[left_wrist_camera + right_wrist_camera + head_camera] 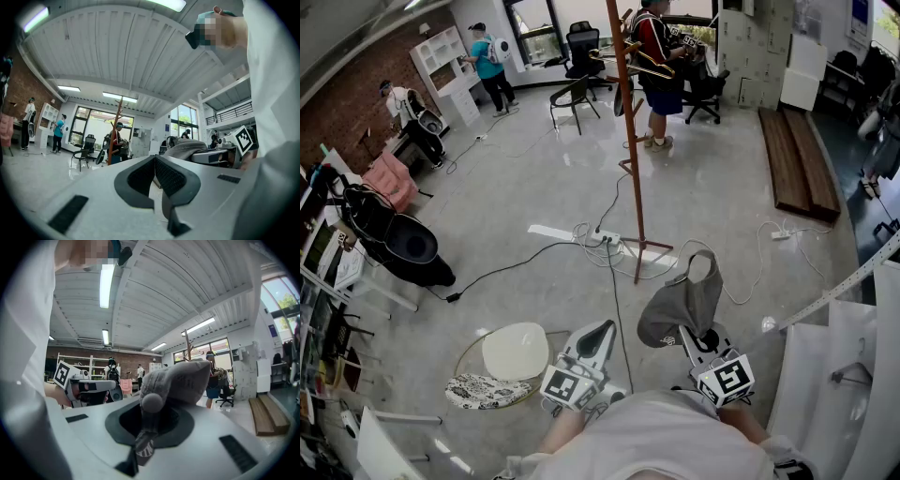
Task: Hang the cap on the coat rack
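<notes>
The grey cap (pixel 684 305) hangs from my right gripper (pixel 692 339), which is shut on its fabric low in the head view. In the right gripper view the cap (pixel 180 380) bulges over the jaws, its top button and a strap pinched at my right gripper (pixel 149 412). The coat rack (pixel 625 141) is a tall orange-brown pole with hooks, standing on the floor ahead of the cap. It shows far off as the coat rack (pixel 115 133) in the left gripper view and the coat rack (pixel 188 344) in the right one. My left gripper (pixel 598 339) is held level beside the right, its jaws (pixel 154 160) shut and empty.
A power strip with cables (pixel 602 240) lies at the rack's foot. A round white stool (pixel 516 351) and patterned cushion (pixel 483 391) sit at lower left, a black seat (pixel 403 242) at the left. Wooden planks (pixel 797 159) lie at right. A person (pixel 658 70) stands behind the rack.
</notes>
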